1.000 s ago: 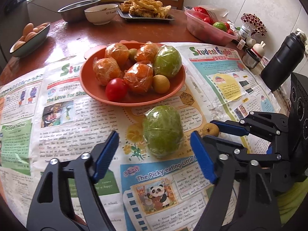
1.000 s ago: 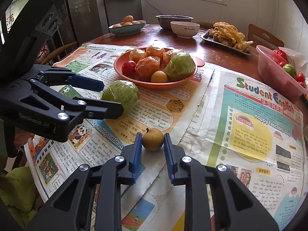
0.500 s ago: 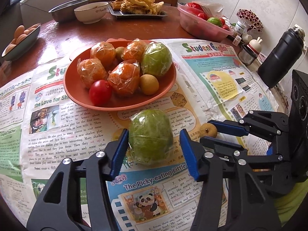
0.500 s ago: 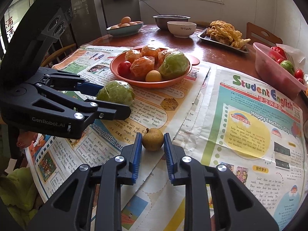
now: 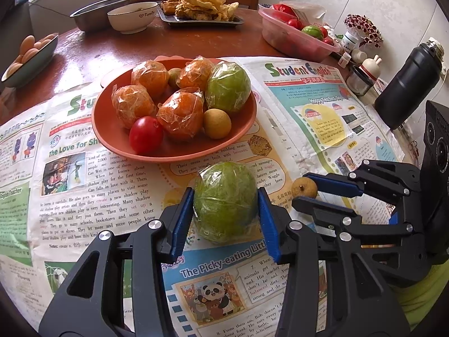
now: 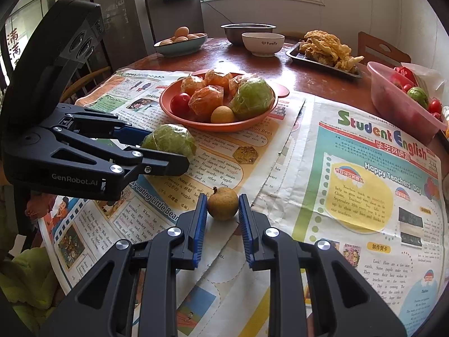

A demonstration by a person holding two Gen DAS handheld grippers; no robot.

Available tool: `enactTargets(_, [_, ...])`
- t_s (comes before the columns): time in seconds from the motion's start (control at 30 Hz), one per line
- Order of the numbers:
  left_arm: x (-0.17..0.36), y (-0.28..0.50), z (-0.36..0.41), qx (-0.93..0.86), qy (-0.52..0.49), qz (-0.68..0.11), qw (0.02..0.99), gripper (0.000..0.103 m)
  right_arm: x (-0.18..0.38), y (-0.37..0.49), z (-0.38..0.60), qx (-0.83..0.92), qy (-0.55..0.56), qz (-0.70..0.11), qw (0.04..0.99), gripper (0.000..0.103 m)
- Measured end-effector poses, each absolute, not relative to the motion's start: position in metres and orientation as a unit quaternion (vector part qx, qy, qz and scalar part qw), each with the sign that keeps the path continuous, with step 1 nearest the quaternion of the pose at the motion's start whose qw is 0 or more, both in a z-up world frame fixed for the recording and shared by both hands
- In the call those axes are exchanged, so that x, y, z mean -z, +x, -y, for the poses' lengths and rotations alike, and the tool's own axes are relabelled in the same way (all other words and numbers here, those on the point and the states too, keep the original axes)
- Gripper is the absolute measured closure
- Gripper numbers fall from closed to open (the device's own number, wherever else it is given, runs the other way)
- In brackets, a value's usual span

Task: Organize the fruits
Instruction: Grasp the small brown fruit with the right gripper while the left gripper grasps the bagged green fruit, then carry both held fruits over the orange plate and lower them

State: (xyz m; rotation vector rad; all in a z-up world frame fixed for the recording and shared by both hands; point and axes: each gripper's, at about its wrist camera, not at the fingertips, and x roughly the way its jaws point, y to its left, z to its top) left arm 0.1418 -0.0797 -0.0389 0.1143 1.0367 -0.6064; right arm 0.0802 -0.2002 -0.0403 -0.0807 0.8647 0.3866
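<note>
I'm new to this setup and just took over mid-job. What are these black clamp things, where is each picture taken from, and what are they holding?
No robot arm: a person holds two handheld grippers, each with a fisheye camera looking along its jaws. One picture looks from the left gripper; its jaws are closing around a wrapped green fruit on the newspaper. The other looks from the right gripper, shut on a small brown fruit. Behind them an orange plate holds more fruit.

Bright window daylight, fisheye-warped edges
</note>
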Motion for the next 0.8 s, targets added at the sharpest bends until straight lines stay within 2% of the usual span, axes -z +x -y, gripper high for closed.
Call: enactTargets(0.8, [-0.005,0.158,0.030,0.263,0.040,-0.465,0.844,0.067,-0.009,0.108,0.176,-0.196,-0.054,-0.387,0.899,0.081])
